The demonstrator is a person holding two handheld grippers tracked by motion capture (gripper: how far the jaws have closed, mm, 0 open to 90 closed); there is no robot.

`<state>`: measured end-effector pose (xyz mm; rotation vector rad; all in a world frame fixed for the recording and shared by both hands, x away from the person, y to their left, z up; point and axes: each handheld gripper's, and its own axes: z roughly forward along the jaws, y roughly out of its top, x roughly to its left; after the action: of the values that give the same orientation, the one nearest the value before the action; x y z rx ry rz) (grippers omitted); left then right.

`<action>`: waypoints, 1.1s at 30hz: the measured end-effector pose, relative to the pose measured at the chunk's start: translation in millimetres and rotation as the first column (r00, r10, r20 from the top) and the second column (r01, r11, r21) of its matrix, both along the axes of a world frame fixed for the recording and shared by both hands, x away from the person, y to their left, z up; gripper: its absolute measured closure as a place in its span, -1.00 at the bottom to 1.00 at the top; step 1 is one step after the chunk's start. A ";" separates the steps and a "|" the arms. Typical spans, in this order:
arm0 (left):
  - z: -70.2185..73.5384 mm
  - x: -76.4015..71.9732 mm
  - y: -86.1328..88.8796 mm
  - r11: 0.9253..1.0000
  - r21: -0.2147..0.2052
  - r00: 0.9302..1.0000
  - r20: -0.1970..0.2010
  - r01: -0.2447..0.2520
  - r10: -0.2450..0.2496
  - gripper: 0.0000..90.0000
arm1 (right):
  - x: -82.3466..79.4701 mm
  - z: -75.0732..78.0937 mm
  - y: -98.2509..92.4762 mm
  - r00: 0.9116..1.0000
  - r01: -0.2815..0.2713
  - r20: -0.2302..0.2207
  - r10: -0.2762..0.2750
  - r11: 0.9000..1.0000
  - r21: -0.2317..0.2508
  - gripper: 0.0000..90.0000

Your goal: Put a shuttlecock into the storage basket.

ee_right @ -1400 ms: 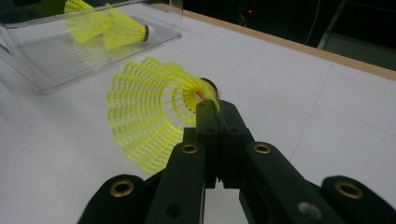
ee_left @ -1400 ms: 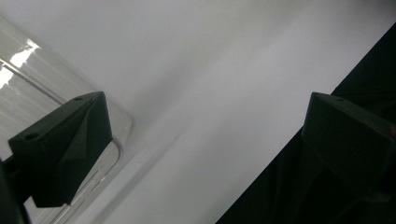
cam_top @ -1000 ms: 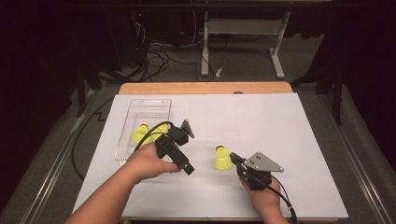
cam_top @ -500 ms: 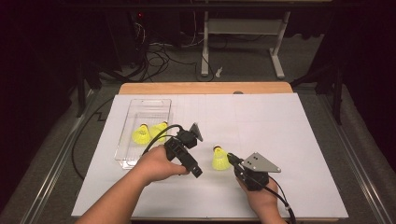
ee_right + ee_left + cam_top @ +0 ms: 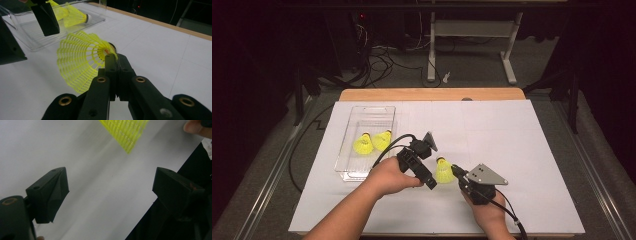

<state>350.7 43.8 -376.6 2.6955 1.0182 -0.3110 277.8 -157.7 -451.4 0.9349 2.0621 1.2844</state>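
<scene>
Right now a yellow plastic shuttlecock [image 5: 443, 171] sits near the front middle of the white paper-covered table [image 5: 512, 150], and the right gripper [image 5: 458, 171] has its jaws pressed together at the shuttlecock's cork end. In the right gripper view the shuttlecock [image 5: 82, 62] shows its mesh skirt flaring out to the left of the closed black jaws, with the cork hidden just behind their tips; whether the skirt rests on the paper cannot be told. The left gripper [image 5: 430, 181] is just beside the skirt on its other side, with jaws wide apart and nothing between them; they have just been closing a little. In the left gripper view a corner of the yellow skirt [image 5: 125, 132] hangs at the top edge above the gap, and plain white paper lies between the two jaws.

Farther left on the table stands a clear plastic tray [image 5: 372, 112], and in it lie two more yellow shuttlecocks [image 5: 362, 144], side by side and touching. Seen from the right gripper view, the tray [image 5: 75, 26] sits beyond the held shuttlecock.

White sheets cover the table top, and a strip of bare wood [image 5: 432, 94] shows along the far edge. Beyond it the room is dark, with a grey floor, a tangle of black cables [image 5: 382, 60] and the pale legs of another stand [image 5: 472, 35].
</scene>
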 end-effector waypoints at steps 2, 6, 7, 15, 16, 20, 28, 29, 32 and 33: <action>-0.2 0.8 -1.7 1.000 0.003 1.000 -0.001 0.005 -0.005 -0.65 | 0.0 -0.2 1.4 1.000 -0.004 0.003 0.004 1.000 -0.002 1.00; -2.1 3.3 -3.9 1.000 -0.003 1.000 -0.001 -0.003 0.003 -0.55 | -0.7 -0.7 5.6 1.000 -0.010 -0.002 0.010 1.000 0.000 1.00; -2.4 3.7 -4.4 1.000 -0.001 1.000 0.000 -0.009 0.009 -0.51 | -1.0 -0.8 6.6 1.000 -0.012 -0.004 0.012 1.000 -0.001 1.00; -1.5 5.1 -6.5 1.000 -0.018 1.000 0.013 0.004 -0.003 -0.05 | -3.2 -0.6 10.2 1.000 -0.028 0.000 0.028 1.000 -0.010 1.00; -1.1 5.3 -6.6 1.000 -0.022 1.000 0.015 0.002 -0.001 0.00 | -3.3 -0.6 10.6 1.000 -0.029 -0.001 0.029 1.000 -0.009 1.00; -1.7 5.3 -8.2 1.000 -0.030 1.000 0.012 -0.002 0.002 0.18 | -3.3 -1.1 11.7 0.999 -0.032 -0.002 0.032 0.999 -0.008 1.00; -0.5 5.5 -7.4 0.999 -0.040 0.999 0.029 -0.019 0.021 0.47 | -4.0 -1.5 12.5 0.999 -0.036 0.000 0.036 0.999 -0.016 1.00; 0.2 5.6 -6.8 0.999 -0.038 0.999 0.033 -0.018 0.020 0.50 | -4.2 -1.6 12.7 0.999 -0.037 0.001 0.037 0.999 -0.017 1.00; 1.3 6.0 -5.2 0.999 -0.043 0.999 0.036 -0.025 0.026 0.61 | -4.5 -1.8 13.5 0.999 -0.042 0.000 0.042 0.999 -0.019 1.00; 1.4 5.5 -5.3 0.999 -0.040 0.999 0.041 -0.028 0.030 0.64 | -4.4 -1.9 13.8 0.999 -0.045 -0.001 0.045 0.999 -0.017 1.00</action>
<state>356.2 38.4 -375.2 2.6383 1.0270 -0.2654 273.4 -143.9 -453.3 0.8862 2.1020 1.2872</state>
